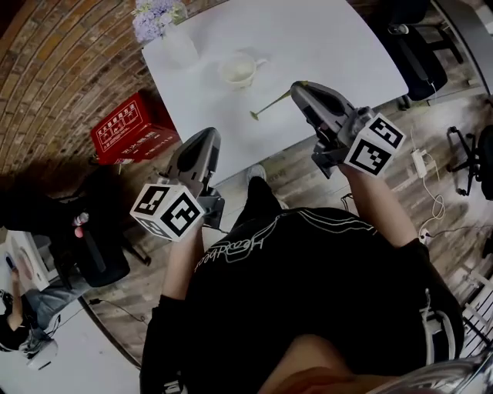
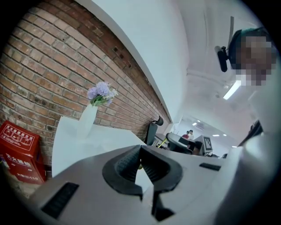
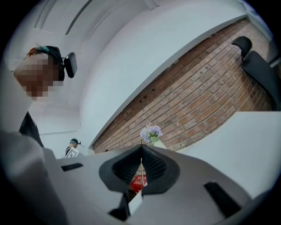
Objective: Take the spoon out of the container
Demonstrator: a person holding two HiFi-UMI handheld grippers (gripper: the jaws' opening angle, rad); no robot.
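A cream cup-like container (image 1: 238,71) stands on the white table (image 1: 308,38). The slim gold spoon (image 1: 267,106) is out of it and hangs over the table's near part, pointing down-left from my right gripper (image 1: 295,87), which is shut on its handle. In the right gripper view the thin handle (image 3: 141,169) runs straight between the closed jaws of the right gripper (image 3: 141,147). My left gripper (image 1: 209,132) hovers at the table's near left edge, shut with nothing in it; in the left gripper view its tips (image 2: 139,148) meet.
A vase of lilac flowers (image 1: 166,23) stands at the table's far left corner, by the brick wall. A red box (image 1: 127,127) sits on the floor left of the table. Black office chairs (image 1: 416,46) stand to the right. Cables lie on the wooden floor.
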